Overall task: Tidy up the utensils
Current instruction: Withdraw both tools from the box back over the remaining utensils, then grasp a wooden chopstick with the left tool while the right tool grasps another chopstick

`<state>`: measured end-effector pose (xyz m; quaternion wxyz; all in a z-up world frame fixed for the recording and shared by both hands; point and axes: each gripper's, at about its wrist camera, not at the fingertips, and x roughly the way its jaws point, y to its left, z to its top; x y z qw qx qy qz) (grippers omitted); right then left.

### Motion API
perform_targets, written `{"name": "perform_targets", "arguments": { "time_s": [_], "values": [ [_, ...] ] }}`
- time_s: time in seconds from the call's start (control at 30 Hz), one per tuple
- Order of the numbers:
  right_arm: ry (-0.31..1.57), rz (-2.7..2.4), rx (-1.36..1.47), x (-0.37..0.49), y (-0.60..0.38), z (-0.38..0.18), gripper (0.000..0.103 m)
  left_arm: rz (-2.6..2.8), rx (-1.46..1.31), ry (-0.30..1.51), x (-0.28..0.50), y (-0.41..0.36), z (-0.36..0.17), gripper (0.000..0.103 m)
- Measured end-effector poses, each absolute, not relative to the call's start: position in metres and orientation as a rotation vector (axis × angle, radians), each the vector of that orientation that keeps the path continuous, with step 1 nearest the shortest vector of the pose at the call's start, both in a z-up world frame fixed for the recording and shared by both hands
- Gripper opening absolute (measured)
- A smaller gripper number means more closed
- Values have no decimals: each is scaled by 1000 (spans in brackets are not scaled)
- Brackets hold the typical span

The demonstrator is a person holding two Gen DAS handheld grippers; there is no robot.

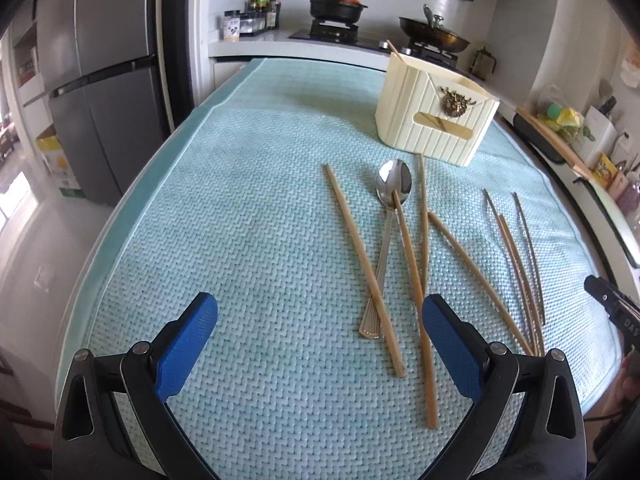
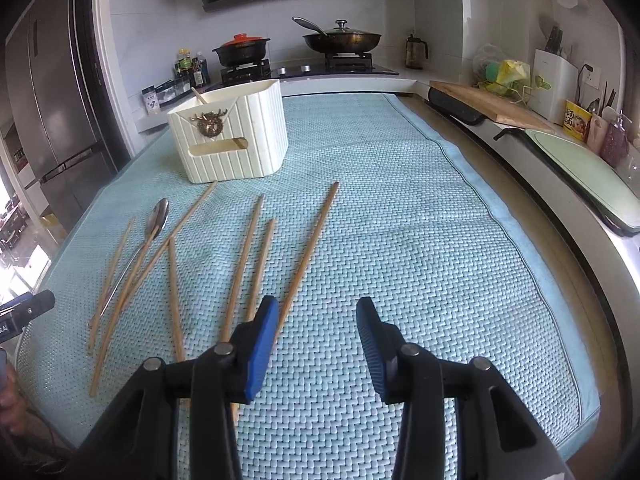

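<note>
Several wooden chopsticks lie scattered on a light blue woven mat, and a metal spoon lies among them with a chopstick across its bowl. A cream ribbed utensil holder stands beyond them, one chopstick poking out of it. My left gripper hangs open and wide above the mat, its right pad next to the near chopstick ends. In the right wrist view the chopsticks, the spoon and the holder lie to the left. My right gripper is partly open with nothing between its pads.
A stove with a black pot and a lidded pan stands behind the mat. A fridge is at the left. A cutting board, a knife block and jars line the right counter. The mat's right half is bare.
</note>
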<state>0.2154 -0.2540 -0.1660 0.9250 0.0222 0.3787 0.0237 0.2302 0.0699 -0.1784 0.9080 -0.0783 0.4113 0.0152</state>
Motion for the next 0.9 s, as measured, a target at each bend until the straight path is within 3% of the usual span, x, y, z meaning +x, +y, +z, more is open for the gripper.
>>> {"name": "perform_targets", "arguments": {
  "time_s": [0.43,0.9],
  "values": [
    [832,51,64,251,-258,-171,41,45,-185,895,272,83,-185,102],
    [883,72,68,315,-262,-185,41,89,-54,969,366,67,-212,102]
  ]
}}
